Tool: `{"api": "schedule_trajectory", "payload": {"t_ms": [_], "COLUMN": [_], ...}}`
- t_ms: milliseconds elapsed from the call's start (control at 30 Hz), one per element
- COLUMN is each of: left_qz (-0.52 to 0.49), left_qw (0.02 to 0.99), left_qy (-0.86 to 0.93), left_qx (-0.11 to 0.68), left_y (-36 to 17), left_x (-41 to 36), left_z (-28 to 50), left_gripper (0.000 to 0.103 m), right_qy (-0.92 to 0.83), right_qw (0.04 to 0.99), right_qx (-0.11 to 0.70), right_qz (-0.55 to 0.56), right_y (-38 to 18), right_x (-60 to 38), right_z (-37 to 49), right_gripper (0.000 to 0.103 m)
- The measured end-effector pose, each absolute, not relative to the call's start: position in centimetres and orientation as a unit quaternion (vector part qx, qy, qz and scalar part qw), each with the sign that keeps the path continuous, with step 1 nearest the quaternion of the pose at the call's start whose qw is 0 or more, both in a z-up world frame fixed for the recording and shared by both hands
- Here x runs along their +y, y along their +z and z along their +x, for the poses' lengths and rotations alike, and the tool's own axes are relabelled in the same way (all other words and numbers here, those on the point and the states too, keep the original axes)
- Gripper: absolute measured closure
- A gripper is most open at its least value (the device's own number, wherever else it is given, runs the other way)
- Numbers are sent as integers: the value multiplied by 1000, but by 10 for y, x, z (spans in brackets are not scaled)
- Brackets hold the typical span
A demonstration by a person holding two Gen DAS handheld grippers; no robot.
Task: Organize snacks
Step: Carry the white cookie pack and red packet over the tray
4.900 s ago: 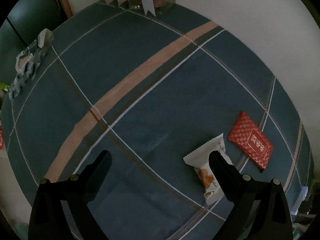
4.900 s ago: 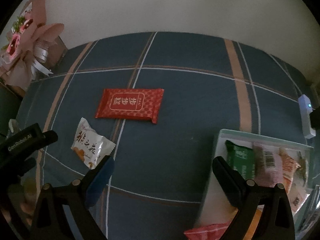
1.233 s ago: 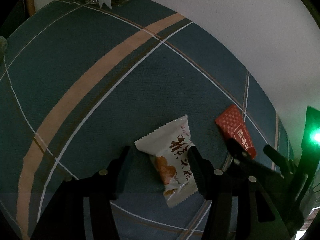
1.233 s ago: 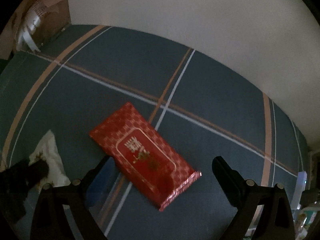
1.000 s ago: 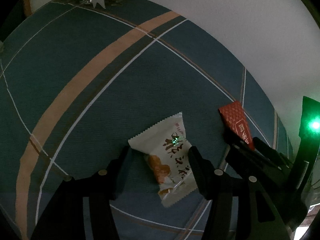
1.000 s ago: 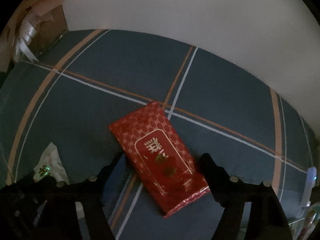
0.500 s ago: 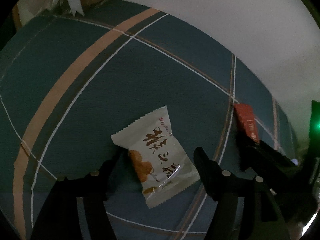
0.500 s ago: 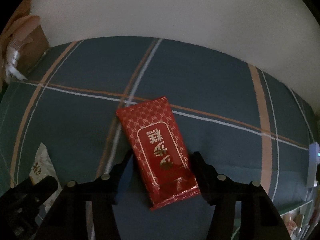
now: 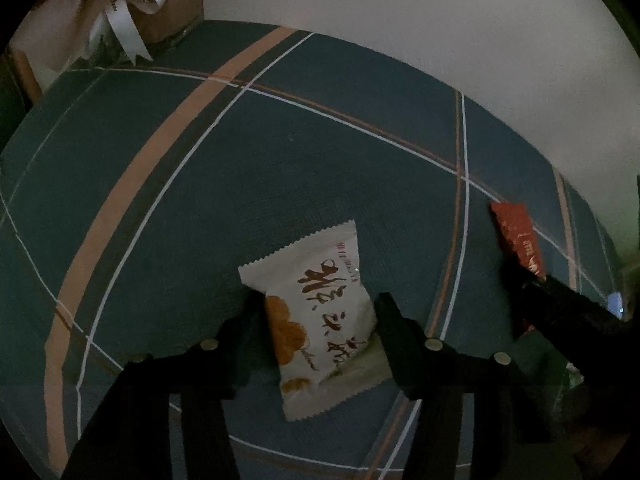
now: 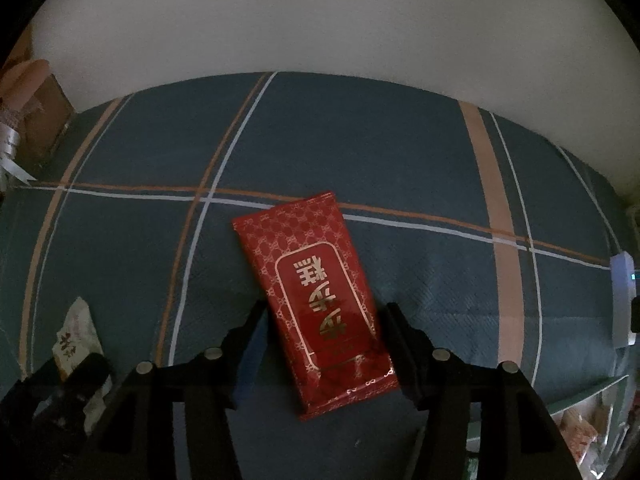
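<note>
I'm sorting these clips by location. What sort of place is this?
Probably a home: a table under a plaid tablecloth against a plain wall, a ribboned gift box at the back corner, and wrapped snacks, a white packet and a red packet.

Left wrist view: rides behind left tongs [image 9: 318, 300], looks forward and down, close over plaid counter [image 9: 248, 168], white snack packet [image 9: 316, 312] between fingers.
Right wrist view: same pose behind right tongs [image 10: 322, 312], close over red packet [image 10: 316, 296].
Shared: both packets, counter, ribboned box [image 9: 160, 4] at far left, each other's tongs at frame edge.
</note>
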State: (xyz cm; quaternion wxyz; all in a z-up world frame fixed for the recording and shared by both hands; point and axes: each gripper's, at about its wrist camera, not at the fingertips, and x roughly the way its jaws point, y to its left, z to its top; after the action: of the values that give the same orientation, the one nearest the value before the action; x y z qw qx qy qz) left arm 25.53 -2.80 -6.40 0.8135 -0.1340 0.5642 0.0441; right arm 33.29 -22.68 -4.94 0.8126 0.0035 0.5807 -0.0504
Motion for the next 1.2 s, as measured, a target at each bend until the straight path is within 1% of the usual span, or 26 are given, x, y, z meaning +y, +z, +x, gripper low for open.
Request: {"api": "schedule_trajectory", "payload": {"t_ms": [67, 133, 333, 667, 900, 1067, 1200], "left_qz": [-139, -145, -157, -161, -146, -174, -185], "left_qw": [813, 816, 827, 826, 831, 830, 828], "left_qy": [43, 39, 32, 33, 35, 38, 36], "left_qx": [563, 559, 539, 539, 535, 528, 528], "left_y": [-62, -59, -36, -11, 24, 46, 49], "left_x": [-25, -24, -21, -16, -29, -39, -57], "left_z": [254, 253, 249, 231, 211, 188, 169], "left_gripper": [48, 48, 49, 49, 49, 49, 49], "right_qy": [-53, -55, -63, -55, -54, -73, -73], "right_qw": [814, 815, 818, 830, 821, 821, 831], "right_qx": [578, 577, 572, 548, 546, 545, 528], "right_qz": [4, 6, 23, 83, 155, 154, 159], "right_y": [-50, -51, -51, -22, 0, 23, 43], "right_x": [-224, -222, -229, -235, -243, -252, -265], "right_z": [330, 333, 325, 276, 234, 204, 180], "right_gripper": [49, 50, 51, 52, 52, 52, 52]}}
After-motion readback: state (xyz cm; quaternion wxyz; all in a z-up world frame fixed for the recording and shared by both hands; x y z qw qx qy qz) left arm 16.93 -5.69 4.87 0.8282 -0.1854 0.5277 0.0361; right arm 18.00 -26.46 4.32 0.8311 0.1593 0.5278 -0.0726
